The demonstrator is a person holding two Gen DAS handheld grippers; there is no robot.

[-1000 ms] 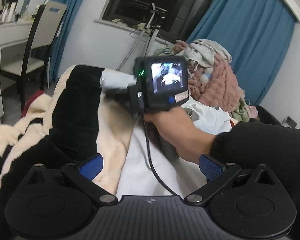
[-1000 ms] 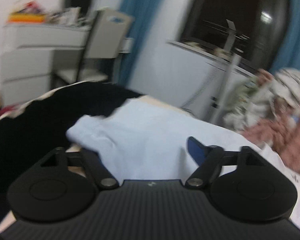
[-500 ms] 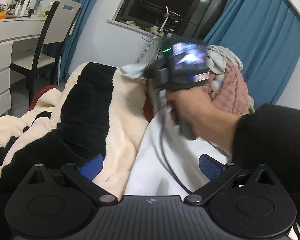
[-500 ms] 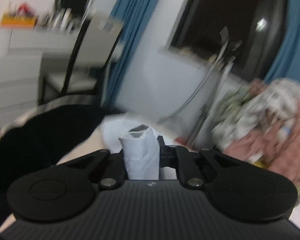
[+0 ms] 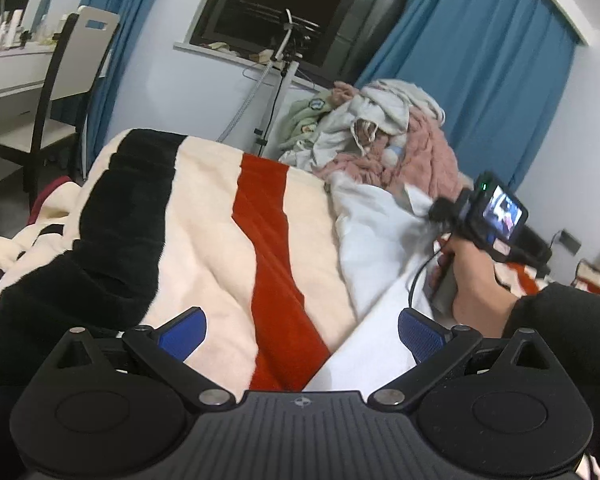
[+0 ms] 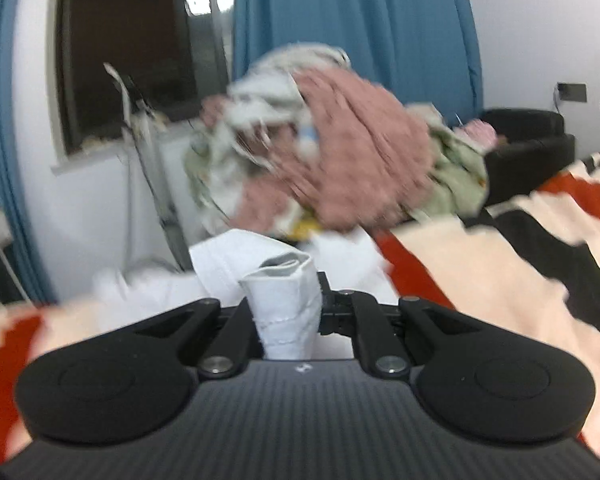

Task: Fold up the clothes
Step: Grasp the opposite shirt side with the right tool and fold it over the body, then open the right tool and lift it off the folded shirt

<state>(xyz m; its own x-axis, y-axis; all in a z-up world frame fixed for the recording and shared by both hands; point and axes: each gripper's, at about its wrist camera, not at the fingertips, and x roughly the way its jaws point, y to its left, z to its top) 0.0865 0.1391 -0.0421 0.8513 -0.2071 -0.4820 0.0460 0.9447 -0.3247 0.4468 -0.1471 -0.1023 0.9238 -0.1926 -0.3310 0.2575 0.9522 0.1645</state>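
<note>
While the right gripper (image 6: 286,312) pinches a fold of pale cloth, the scene reads like this:

Right gripper: pressed together on a bunched edge of the white garment (image 5: 380,240); in its own view a tube of that cloth stands up between the fingers, the rest trailing ahead and to the left. The view is blurred.

Left gripper (image 5: 302,334): fingers spread wide, nothing between them, hovering low over the blanket (image 5: 204,240).

Garment: lies on the right part of the striped blanket, running as a long band from just under the left gripper's right finger (image 5: 420,334) up and away toward the right gripper, seen in the left view at (image 5: 436,214). How neatly it lies cannot be told; much of it is hidden by the hand (image 5: 466,280) and sleeve.

Key relation: the band's long axis runs near-to-far, its far end held by the right gripper and its near end loose, just right of the left gripper's centre. The left one is nearer that loose end.

Pile (image 5: 384,128): mixed pink, white and green clothes heaped beyond the garment, at the bed's far edge.

Judgement: the cloth is mid-handling, one end carried; whether it is being spread out or brought over in a fold, I cannot tell.
</note>
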